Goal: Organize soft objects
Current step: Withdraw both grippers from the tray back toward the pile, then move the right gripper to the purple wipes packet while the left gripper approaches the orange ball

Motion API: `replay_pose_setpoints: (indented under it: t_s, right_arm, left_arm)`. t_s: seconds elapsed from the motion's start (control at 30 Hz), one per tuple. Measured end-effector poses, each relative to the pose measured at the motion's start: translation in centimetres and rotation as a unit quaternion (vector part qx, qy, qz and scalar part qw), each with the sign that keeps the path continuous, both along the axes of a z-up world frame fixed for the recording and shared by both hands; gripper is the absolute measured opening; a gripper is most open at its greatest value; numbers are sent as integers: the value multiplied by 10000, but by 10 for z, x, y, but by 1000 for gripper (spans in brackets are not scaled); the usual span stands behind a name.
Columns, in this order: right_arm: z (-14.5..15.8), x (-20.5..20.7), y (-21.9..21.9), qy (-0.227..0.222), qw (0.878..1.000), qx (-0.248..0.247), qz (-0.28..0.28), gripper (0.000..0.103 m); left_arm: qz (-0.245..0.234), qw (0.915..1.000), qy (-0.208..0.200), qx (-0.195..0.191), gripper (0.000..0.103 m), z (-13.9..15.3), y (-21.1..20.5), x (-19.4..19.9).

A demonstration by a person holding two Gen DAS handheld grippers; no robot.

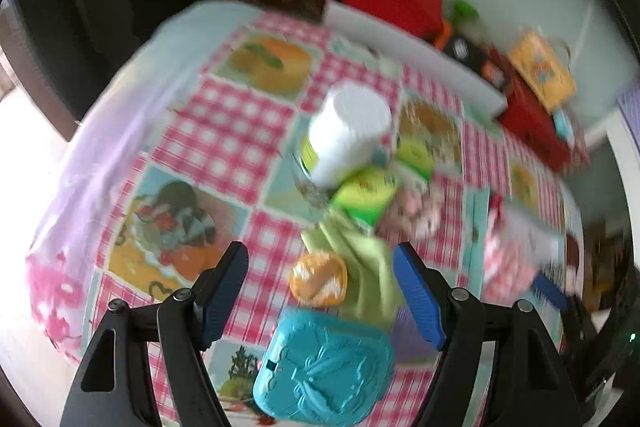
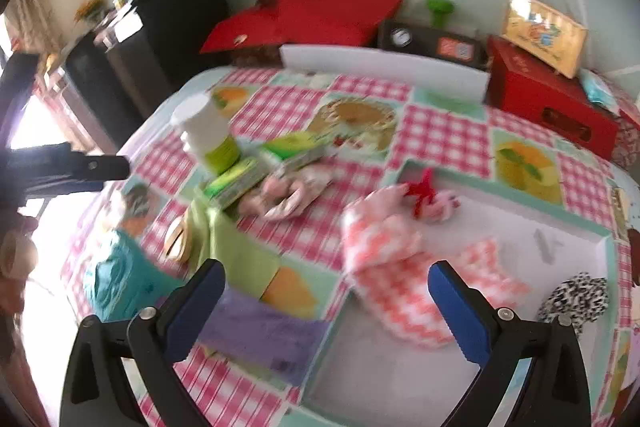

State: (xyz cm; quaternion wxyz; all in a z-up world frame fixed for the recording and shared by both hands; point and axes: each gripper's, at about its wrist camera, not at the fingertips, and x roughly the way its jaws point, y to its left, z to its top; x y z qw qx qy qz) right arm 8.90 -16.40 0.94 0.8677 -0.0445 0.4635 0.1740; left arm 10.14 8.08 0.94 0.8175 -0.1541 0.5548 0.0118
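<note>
Your left gripper (image 1: 320,291) hangs over the table with its blue-padded jaws spread wide and nothing between them. Just ahead of its fingertips lie an orange round sponge (image 1: 319,279) and a light green cloth (image 1: 360,263), touching each other; the cloth runs up toward the right pad. Below them, closest to you between the fingers, sits a teal embossed pouch (image 1: 324,367). Farther ahead a white bottle (image 1: 348,131) with a green label stands over green packets (image 1: 364,193), and a pink patterned soft bundle (image 1: 412,211) lies just right of those.

Your right gripper (image 2: 326,307) is also spread apart and holds nothing. Between its pads and slightly ahead lies a pink-and-white checked cloth (image 2: 396,267), draped over the near left edge of a shallow white tray (image 2: 560,227). A red bow (image 2: 422,189) sits at the tray's far rim, and a black-and-white spotted soft item (image 2: 576,297) rests just right of the right finger. A purple cloth (image 2: 264,335) lies by the left finger, outside the tray.

The tablecloth (image 2: 440,135) is pink gingham with food-picture squares. Beyond it stand a red box (image 2: 552,107), a yellow carton (image 2: 544,31) on top of it, a long white box (image 2: 384,67), a red bag (image 2: 320,11) and a pale wall.
</note>
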Motion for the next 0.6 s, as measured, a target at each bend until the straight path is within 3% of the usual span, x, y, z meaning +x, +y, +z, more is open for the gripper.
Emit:
replay_pose_setpoints:
  t_s: [0.17, 0.27, 0.6]
  right_arm:
    - [-12, -10, 18, 281, 9982, -285, 440, 103]
    - [-17, -18, 26, 368, 9954, -525, 714, 103]
    - [-39, -32, 54, 612, 9844, -909, 1380, 102]
  left_arm:
    - [-469, 9961, 727, -161, 76, -27, -2, 8]
    - [-549, 9933, 1013, -10, 76, -36, 0, 12]
    - [-723, 9864, 1466, -166, 76, -51, 3, 24]
